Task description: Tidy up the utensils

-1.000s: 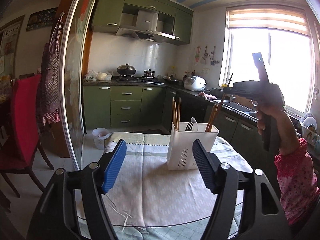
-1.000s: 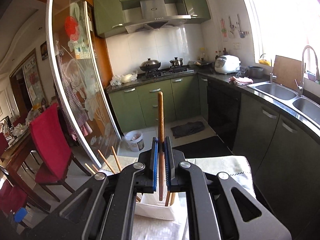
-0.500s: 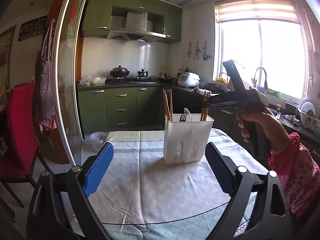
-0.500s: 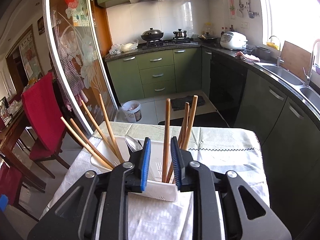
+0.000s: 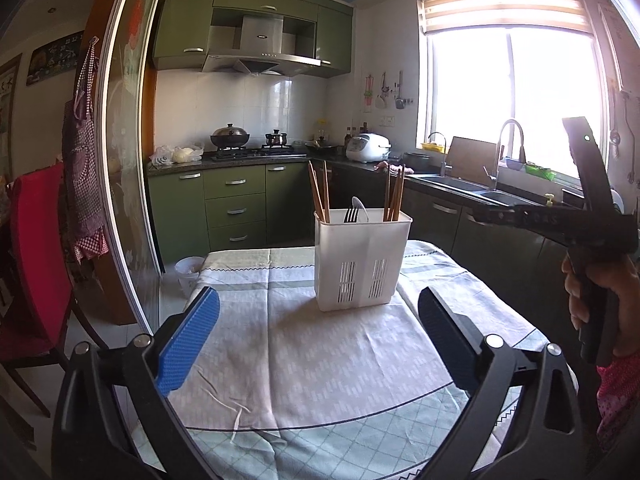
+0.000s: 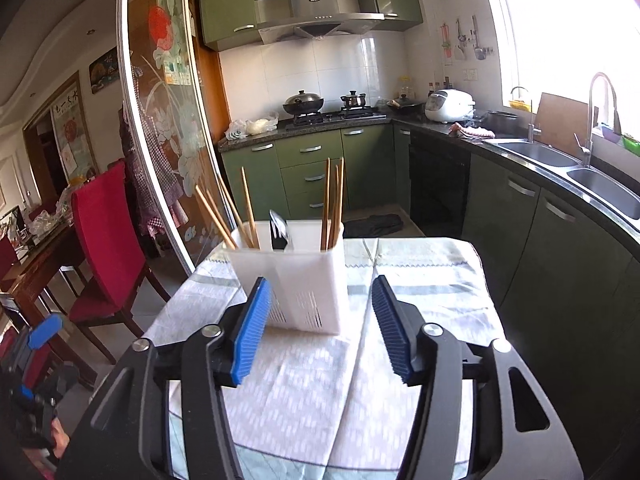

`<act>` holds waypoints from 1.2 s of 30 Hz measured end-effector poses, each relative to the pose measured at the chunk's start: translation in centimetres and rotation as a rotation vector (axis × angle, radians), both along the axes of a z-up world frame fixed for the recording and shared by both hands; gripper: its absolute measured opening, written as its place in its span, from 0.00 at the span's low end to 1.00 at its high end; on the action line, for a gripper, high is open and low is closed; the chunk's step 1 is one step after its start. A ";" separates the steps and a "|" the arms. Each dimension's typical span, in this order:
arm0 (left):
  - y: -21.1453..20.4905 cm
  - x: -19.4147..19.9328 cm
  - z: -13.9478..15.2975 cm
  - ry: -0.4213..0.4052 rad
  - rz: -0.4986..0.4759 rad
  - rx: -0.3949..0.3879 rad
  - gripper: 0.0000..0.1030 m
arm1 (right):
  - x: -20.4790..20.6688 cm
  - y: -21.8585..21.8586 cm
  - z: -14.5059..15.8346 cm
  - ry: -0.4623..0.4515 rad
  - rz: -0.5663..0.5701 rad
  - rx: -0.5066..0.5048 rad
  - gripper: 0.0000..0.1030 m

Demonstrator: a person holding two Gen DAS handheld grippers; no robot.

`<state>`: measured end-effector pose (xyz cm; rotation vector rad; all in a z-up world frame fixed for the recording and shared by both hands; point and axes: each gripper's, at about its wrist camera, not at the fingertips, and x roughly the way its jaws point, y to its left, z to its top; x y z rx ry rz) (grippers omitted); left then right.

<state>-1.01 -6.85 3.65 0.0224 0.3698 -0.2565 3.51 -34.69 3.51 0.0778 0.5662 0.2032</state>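
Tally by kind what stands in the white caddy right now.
Chopsticks: 7
Fork: 1
Spoon: 1
Total: 9, all in the caddy

The white holder (image 5: 362,258) is looking like smooth matt plastic with slots low down. The chopsticks (image 5: 319,192) are looking like plain wood. The tablecloth (image 5: 320,360) is showing as soft, wrinkled cloth. The gripper pads (image 6: 256,332) are looking like bumpy blue rubber.
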 end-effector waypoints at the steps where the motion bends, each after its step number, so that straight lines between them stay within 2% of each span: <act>1: -0.1 -0.3 -0.2 0.003 0.000 0.005 0.93 | -1.4 -0.1 -0.7 0.000 -0.001 0.000 0.78; 2: -0.2 -0.6 -0.2 0.008 -0.003 0.010 0.93 | -2.7 0.0 -1.3 -0.006 0.002 0.003 0.92; 3: -0.3 -0.9 -0.3 0.010 -0.004 0.013 0.93 | -4.2 0.0 -1.8 -0.019 0.010 0.005 0.96; 8: -0.5 -3.2 0.4 -0.002 0.000 0.007 0.93 | -10.4 0.4 -2.3 -0.111 -0.006 -0.040 0.96; 15: -0.4 -6.1 2.9 -0.038 0.011 -0.027 0.93 | -16.7 0.0 1.3 -0.241 -0.012 -0.014 0.96; 20: -0.9 -7.7 3.6 -0.056 0.010 -0.029 0.93 | -18.4 -0.2 2.5 -0.253 -0.001 0.005 0.96; 28: -1.8 -9.0 3.5 -0.085 0.019 0.008 0.93 | -18.1 -0.5 2.4 -0.230 -0.002 0.022 0.96; 36: -1.7 -9.1 3.5 -0.068 0.000 -0.023 0.93 | -17.5 -0.1 1.8 -0.207 -0.007 0.012 0.96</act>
